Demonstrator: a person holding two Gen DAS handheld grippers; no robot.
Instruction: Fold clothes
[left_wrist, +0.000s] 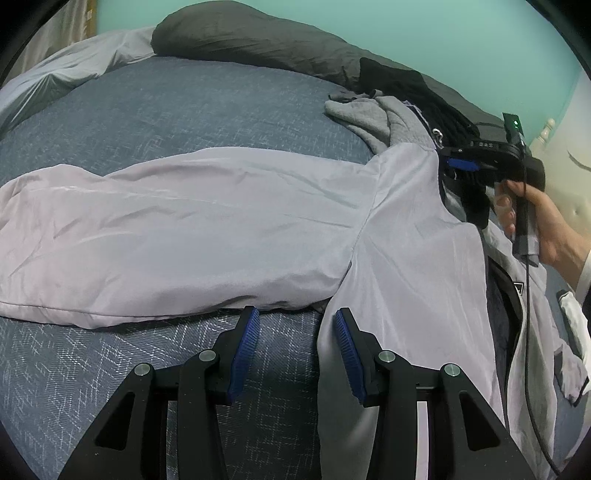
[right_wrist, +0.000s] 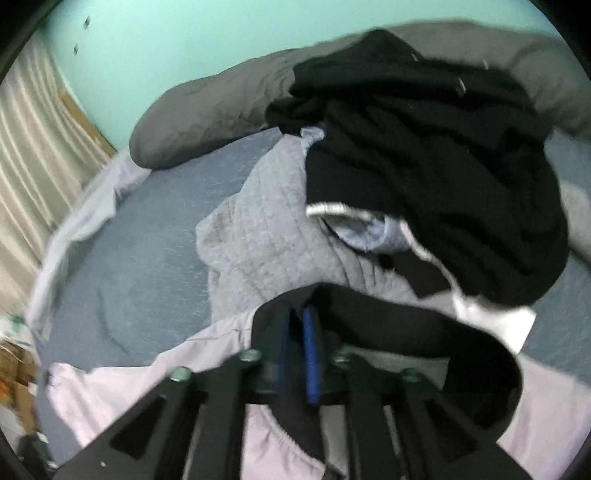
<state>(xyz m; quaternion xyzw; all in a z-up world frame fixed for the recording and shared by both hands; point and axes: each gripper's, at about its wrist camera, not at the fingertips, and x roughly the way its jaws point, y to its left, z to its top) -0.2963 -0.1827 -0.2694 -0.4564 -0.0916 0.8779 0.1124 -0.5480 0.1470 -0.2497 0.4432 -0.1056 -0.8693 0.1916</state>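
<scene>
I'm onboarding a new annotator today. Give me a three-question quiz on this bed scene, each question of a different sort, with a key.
1. True or false: the left tool is shut on the lilac jacket.
2. What does the right tool pinch? A) the grey pillow B) the jacket's black collar C) the black garment
3. Fill in: the jacket's sleeve lies spread flat on the ____ bedspread.

Key: 1 false; 2 B; 3 blue.

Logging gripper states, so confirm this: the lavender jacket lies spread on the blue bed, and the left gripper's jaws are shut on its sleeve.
Wrong on the jaws. In the left wrist view the left gripper is open, gripping nothing. The lavender jacket does lie spread on the blue bed.
</scene>
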